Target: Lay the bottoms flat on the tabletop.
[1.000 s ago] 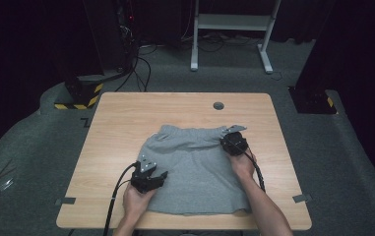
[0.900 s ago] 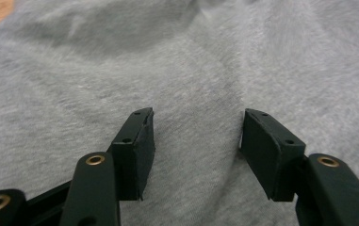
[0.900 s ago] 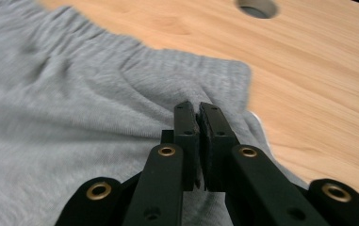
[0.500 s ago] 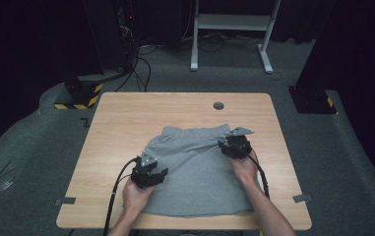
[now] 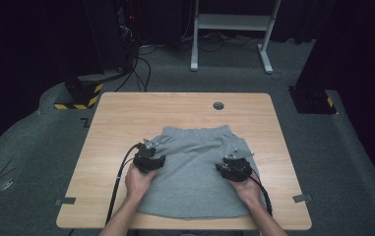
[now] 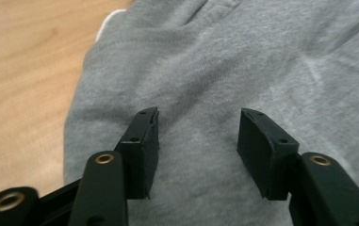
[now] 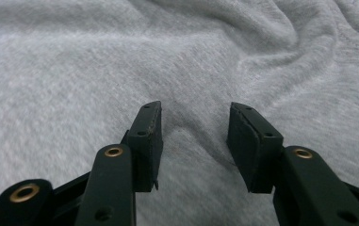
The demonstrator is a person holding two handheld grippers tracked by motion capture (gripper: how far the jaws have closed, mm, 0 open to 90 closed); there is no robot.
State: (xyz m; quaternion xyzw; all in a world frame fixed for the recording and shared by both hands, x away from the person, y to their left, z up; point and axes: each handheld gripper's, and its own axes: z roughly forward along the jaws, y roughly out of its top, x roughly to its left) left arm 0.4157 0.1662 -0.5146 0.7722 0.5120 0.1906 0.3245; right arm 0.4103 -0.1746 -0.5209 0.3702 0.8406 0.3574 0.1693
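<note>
while both hands sit low near the table's (image 5: 106, 123) front edge, the left gripper (image 5: 148, 158) and right gripper (image 5: 235, 167) hover over a pair of grey sweat shorts (image 5: 195, 172) spread flat on the near half of the wood. up close, the left gripper view has its jaws parted with fabric (image 6: 200, 94) lying under the gap, nothing pinched, and they've just been narrowing a bit. the right gripper view is similar: jaws apart over the cloth (image 7: 120, 61), having just been opening, no fold between the pads. that view catches soft wrinkles, while the left one catches bare wood (image 6: 21, 70) past the shorts' edge. farther off, the high view alone gives the elastic waistband (image 5: 195, 132) on the far side, then a small round grommet (image 5: 218, 105) near the far edge.
</note>
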